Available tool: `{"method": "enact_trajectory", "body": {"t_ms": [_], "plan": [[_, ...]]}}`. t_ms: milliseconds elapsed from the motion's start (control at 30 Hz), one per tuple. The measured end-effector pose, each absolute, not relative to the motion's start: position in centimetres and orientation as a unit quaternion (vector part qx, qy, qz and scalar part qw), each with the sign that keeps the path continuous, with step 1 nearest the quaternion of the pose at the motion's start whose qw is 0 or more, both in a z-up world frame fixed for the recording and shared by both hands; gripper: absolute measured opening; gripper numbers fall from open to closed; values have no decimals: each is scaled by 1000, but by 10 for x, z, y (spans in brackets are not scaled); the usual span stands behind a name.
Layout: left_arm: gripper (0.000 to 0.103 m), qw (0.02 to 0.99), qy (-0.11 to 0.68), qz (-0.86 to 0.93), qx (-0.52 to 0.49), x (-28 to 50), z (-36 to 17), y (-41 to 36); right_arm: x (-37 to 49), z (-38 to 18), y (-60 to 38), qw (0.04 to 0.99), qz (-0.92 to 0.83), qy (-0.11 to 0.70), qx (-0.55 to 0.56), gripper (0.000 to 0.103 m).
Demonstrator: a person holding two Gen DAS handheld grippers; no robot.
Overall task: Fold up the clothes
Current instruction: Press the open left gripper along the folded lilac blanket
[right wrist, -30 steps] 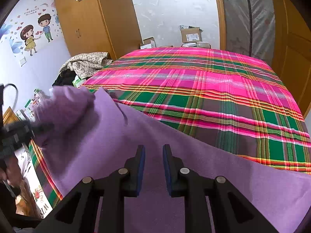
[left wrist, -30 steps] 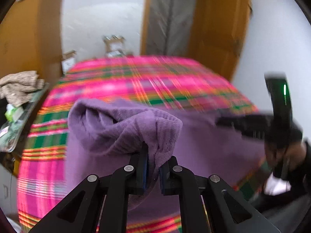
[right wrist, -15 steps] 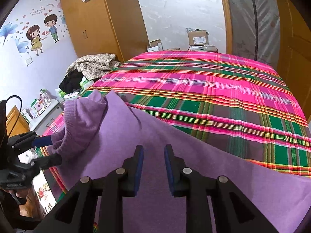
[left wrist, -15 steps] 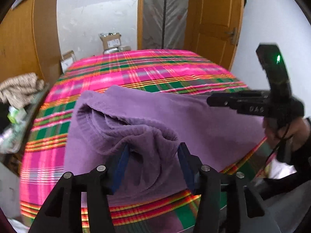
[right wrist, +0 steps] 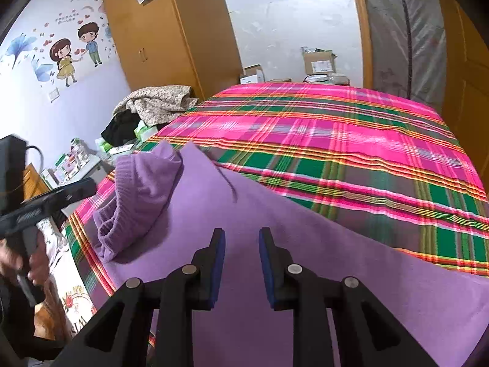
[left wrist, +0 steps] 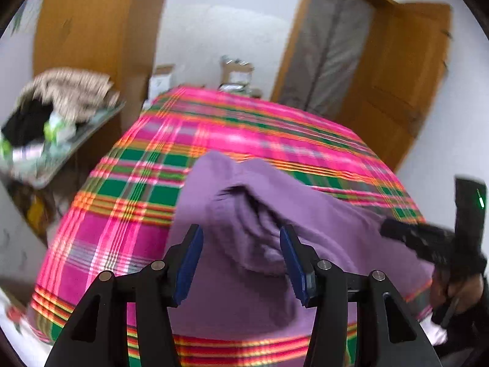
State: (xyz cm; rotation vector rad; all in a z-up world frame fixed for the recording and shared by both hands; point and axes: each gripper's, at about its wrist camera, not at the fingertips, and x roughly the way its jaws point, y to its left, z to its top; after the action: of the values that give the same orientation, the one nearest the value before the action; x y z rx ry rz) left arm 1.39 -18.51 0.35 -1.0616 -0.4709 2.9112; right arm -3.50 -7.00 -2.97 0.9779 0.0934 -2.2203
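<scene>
lying flat on the pink-and-green plaid bed cover (right wrist: 351, 140), the purple knit sweater (right wrist: 275, 260) has a sleeve bunched at nine o'clock. left gripper (left wrist: 241, 257): jaws wide, holding nothing. right gripper (right wrist: 241, 263): jaws parted, holding nothing.

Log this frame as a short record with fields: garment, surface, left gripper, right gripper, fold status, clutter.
garment: purple sweater, spread near the bed's front edge, one sleeve laid back over the body
surface: pink and green plaid bedspread
left gripper: jaws just opened wide, nothing pinched, sleeve lying beyond them
right gripper: part open, above the sweater body, gripping nothing
fold status: one sleeve folded in, the rest not yet folded
clutter: heap of clothes beside the bed, cardboard boxes beyond it
</scene>
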Motion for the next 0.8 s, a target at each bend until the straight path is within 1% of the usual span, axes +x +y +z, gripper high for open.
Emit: {"method": "enact_trajectory", "body": {"t_ms": [100, 233, 333, 467, 600, 667, 800], "plan": [[54, 16, -189, 915, -355, -1, -7, -194, -38, -33, -71, 350, -855, 37, 382, 23], [54, 59, -206, 905, -367, -23, -15, -184, -44, -34, -66, 342, -857, 31, 384, 23], [48, 80, -211, 902, -367, -37, -14, -175, -47, -34, -59, 335, -860, 26, 385, 23], [48, 158, -205, 900, -351, -52, 1, -141, -50, -33, -51, 324, -864, 19, 386, 23], [48, 203, -176, 893, -361, -61, 5, -109, -52, -32, -50, 318, -865, 13, 388, 23], [48, 203, -167, 894, -362, -58, 5, -106, -51, -31, -51, 319, -865, 13, 388, 23], [48, 159, -152, 912, -347, -38, 12, -121, -47, -29, -57, 331, -862, 17, 385, 23]]}}
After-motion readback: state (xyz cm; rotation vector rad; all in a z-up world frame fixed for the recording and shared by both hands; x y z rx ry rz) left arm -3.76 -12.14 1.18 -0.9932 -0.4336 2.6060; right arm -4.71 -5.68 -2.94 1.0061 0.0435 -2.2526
